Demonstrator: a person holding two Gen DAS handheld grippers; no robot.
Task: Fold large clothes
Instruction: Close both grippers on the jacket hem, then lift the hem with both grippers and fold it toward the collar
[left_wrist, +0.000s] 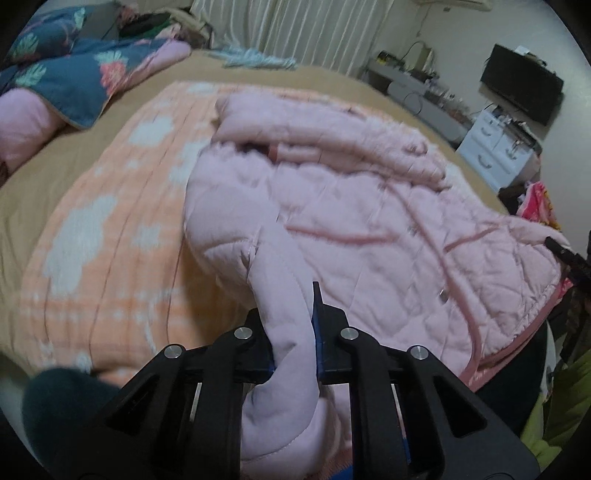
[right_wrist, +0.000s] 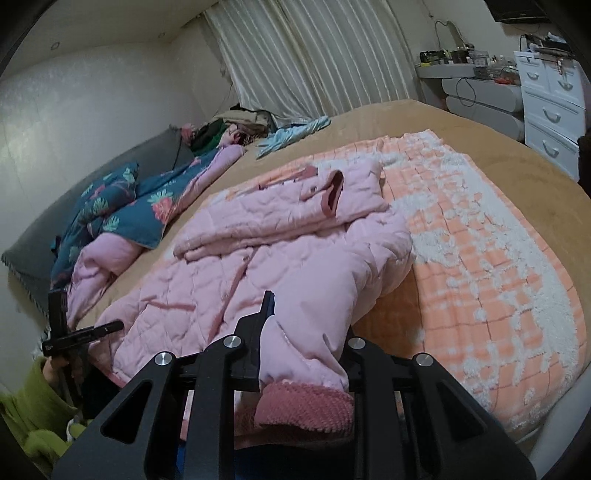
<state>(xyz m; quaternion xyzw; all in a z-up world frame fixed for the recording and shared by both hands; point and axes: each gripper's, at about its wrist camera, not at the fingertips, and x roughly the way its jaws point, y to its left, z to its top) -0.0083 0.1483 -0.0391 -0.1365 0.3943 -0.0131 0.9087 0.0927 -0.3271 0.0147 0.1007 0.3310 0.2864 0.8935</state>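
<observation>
- Left gripper (left_wrist: 291, 332): jaws clamped on a fold of the pink quilted jacket (left_wrist: 351, 206); fabric bunches between the fingers and hangs down under them.
- Right gripper (right_wrist: 303, 343): jaws clamped on the jacket's sleeve end, with the darker pink knit cuff (right_wrist: 306, 410) hanging just below the fingers.
- Jacket (right_wrist: 258, 258): near edge lifted at both grips, the rest spread on the orange-and-white blanket (right_wrist: 480, 258). One sleeve lies folded across the upper body, its cuff opening facing up.
- Left gripper's tips (right_wrist: 85, 332) show at the left edge of the right wrist view, beside a green sleeve (right_wrist: 33, 406).
- Blanket lies on a tan bedspread (left_wrist: 37, 177).
- Beyond: dark blue floral quilt (left_wrist: 74, 74) with pink lining, crumpled at the bed's far left; a light blue garment (right_wrist: 295, 133) near the far edge.
- Far: cream curtain (right_wrist: 314, 55), white drawers (right_wrist: 550, 99), black screen (left_wrist: 521, 85) on the wall.
</observation>
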